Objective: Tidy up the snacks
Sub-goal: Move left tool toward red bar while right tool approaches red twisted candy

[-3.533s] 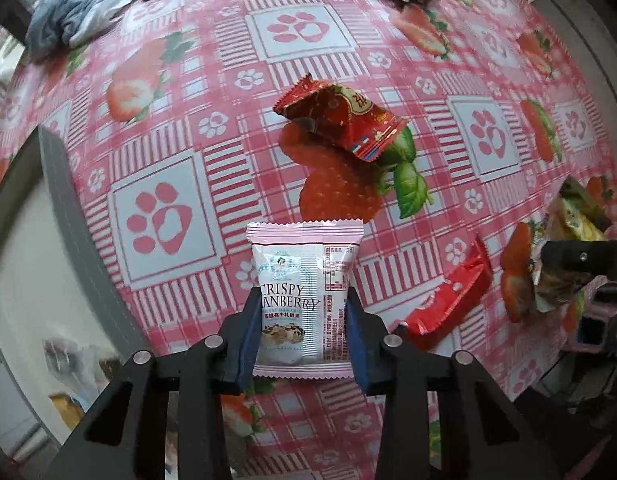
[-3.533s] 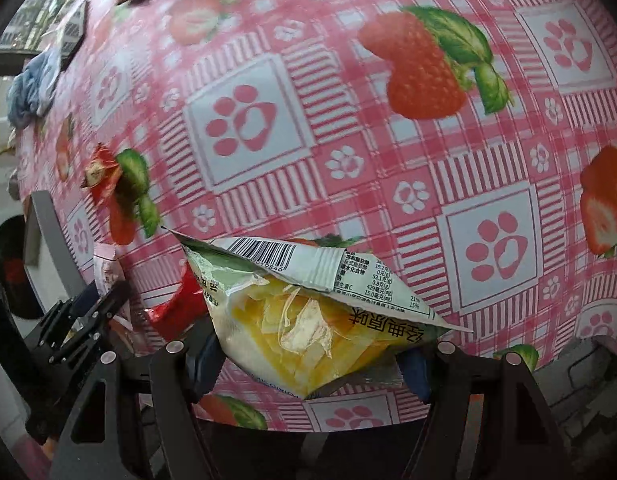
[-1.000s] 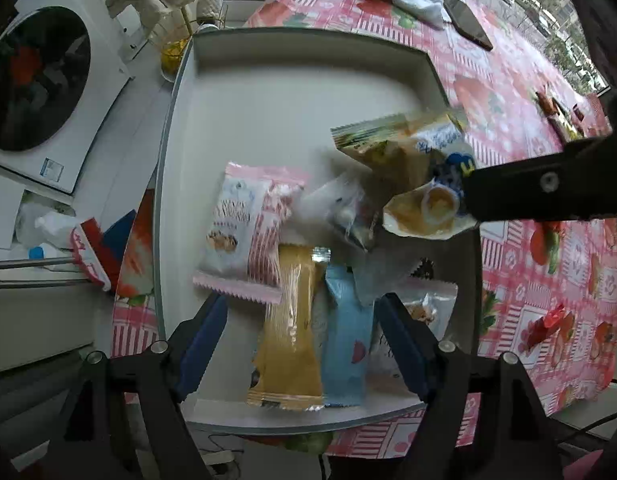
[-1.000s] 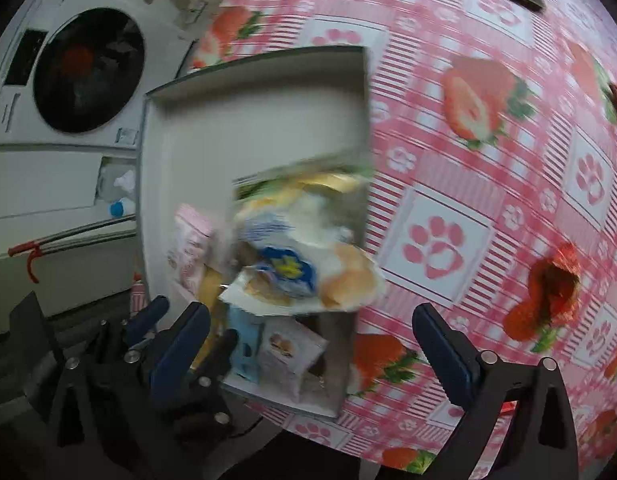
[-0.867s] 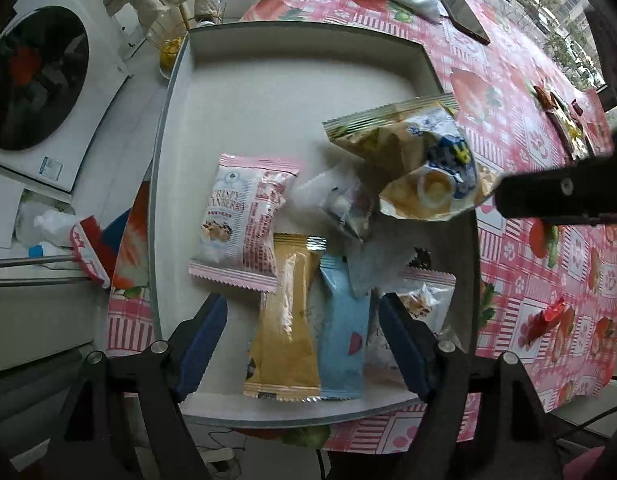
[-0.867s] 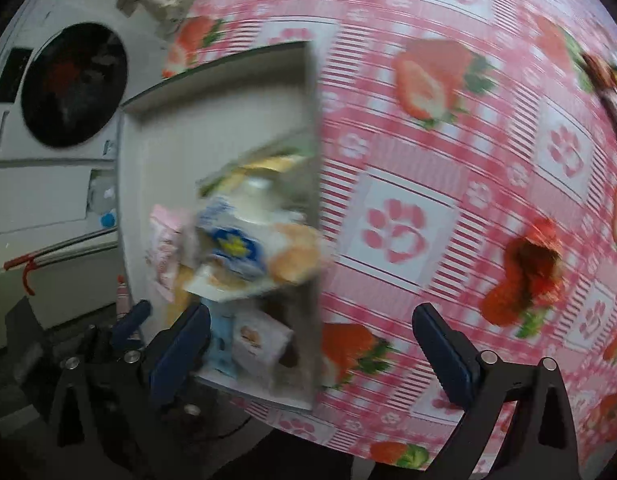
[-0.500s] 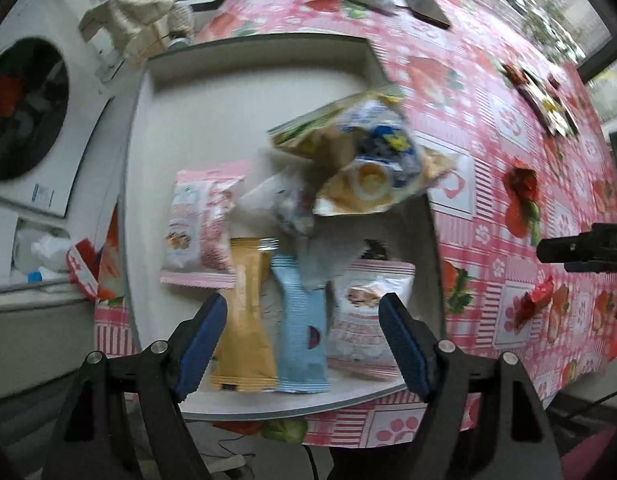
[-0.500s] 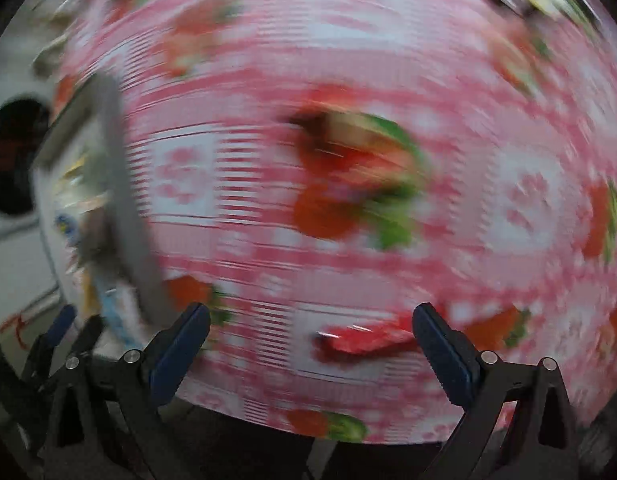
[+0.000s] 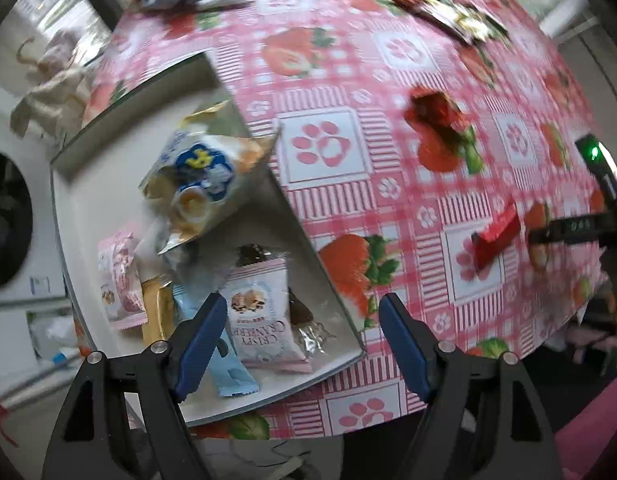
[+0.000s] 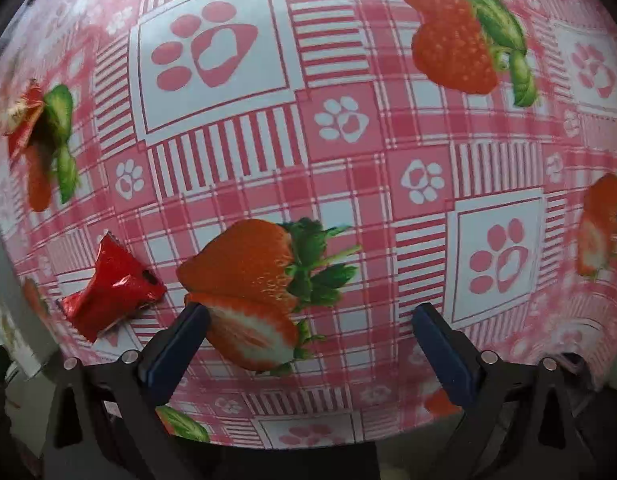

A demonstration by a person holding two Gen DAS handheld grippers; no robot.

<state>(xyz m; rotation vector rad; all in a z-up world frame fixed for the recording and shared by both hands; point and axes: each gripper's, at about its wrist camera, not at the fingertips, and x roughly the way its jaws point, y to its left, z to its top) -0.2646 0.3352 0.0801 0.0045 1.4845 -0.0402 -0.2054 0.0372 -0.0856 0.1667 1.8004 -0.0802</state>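
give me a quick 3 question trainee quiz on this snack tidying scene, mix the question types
1. True or false: the left tool is gripping the Crispy Cranberry packet.
2. Multiple choice: where does the small red wrapper lie? A) in the white tray B) on the tablecloth, to the left of the right tool C) between the right tool's fingers
3. Fill in: the large blue and yellow snack bag rests on top of the other snacks inside the white ____.

Key:
1. False. It is open, and the packet lies in the tray.
2. B. The right tool is open and holds nothing.
3. tray
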